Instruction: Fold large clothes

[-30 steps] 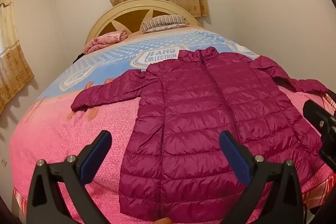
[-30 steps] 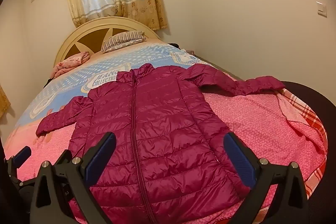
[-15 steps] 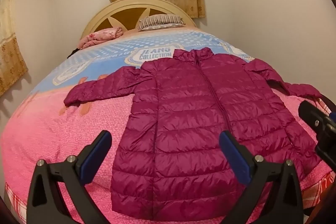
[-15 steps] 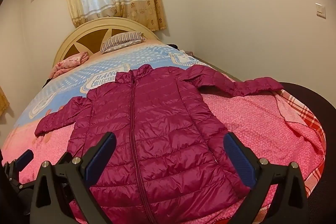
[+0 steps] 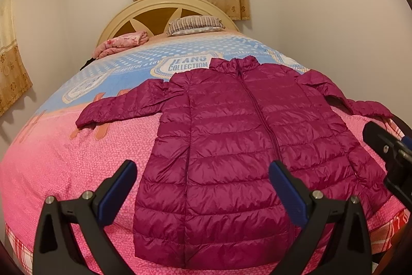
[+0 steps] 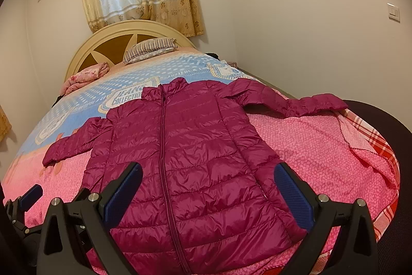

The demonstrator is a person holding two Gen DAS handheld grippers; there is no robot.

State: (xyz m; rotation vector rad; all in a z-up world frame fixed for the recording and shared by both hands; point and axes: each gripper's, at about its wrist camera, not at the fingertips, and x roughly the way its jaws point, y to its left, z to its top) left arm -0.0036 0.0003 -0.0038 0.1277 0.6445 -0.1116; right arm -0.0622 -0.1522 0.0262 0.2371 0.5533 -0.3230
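A magenta quilted puffer coat lies flat and zipped on the bed, collar toward the headboard, both sleeves spread outward. Its left sleeve reaches toward the bed's left side; its right sleeve runs toward the right edge. My left gripper hovers open above the coat's lower left part, holding nothing. Over the hem at the right, my right gripper is open too, with nothing between its fingers. Neither touches the fabric.
The bed carries a pink and blue blanket. A striped pillow and a folded pink quilt lie by the cream headboard. A plaid sheet bunches at the right edge. Walls stand close on both sides.
The left gripper has shifted, so the coat sits further right and lower in its view. The right view has barely changed. The coat has not moved.
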